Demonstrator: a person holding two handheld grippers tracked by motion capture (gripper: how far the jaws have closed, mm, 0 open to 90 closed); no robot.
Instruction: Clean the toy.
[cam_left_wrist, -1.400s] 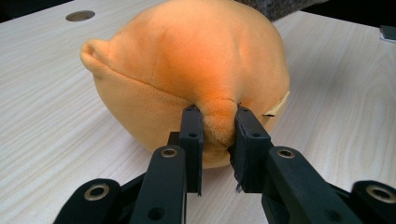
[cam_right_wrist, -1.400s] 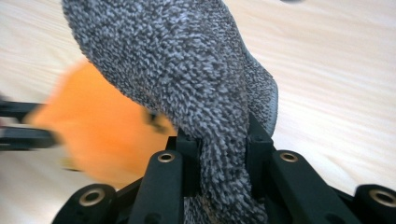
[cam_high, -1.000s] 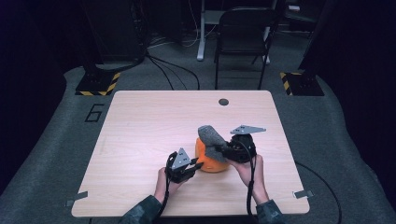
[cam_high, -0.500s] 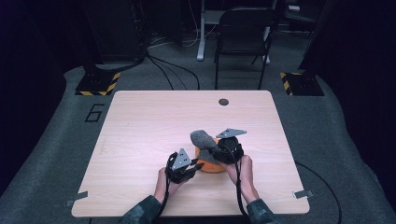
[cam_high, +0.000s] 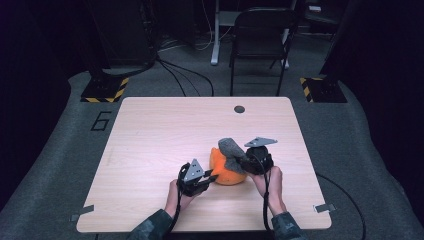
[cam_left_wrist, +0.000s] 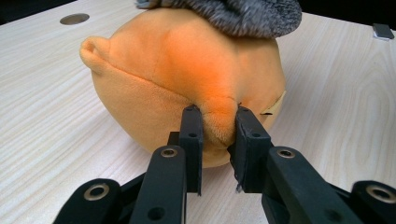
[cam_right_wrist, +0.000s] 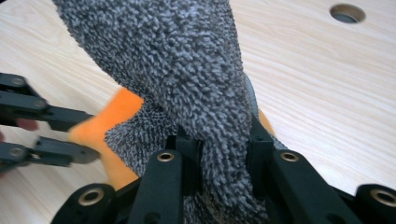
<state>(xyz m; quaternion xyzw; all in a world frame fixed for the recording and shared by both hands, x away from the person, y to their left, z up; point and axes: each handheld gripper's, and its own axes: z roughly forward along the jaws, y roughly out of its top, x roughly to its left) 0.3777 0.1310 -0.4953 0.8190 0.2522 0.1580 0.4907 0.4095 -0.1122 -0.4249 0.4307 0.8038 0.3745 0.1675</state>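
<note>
The orange plush toy (cam_high: 227, 170) lies on the tabletop (cam_high: 150, 145), in the near half and slightly toward the right edge, well clear of every corner. It is rounded, with a seam running across its body and a small nub at one end, as the left gripper view shows (cam_left_wrist: 187, 79). A grey fuzzy cloth (cam_high: 231, 150) sits over the top of the toy on the far side; in the left gripper view it caps the toy's upper edge (cam_left_wrist: 243, 16).

The left claw (cam_high: 212, 177) meets the toy from the near-left. Its jaws stand narrow and pinch a fold of orange plush between the pads (cam_left_wrist: 217, 128).

The right claw (cam_high: 245, 162) meets the pair from the right. Its jaws are likewise narrow and clamp a thick band of the grey cloth (cam_right_wrist: 224, 154), which rises above them in the right gripper view, with orange plush visible beneath and to the left.

Both hands enter from the near edge, the left hand (cam_high: 176, 195) and the right hand (cam_high: 267, 182) each wrapped around a gripper body.

A round hole (cam_high: 239, 109) sits in the tabletop near the far edge, right of centre. A chair (cam_high: 260, 40) stands on the floor beyond that edge.
</note>
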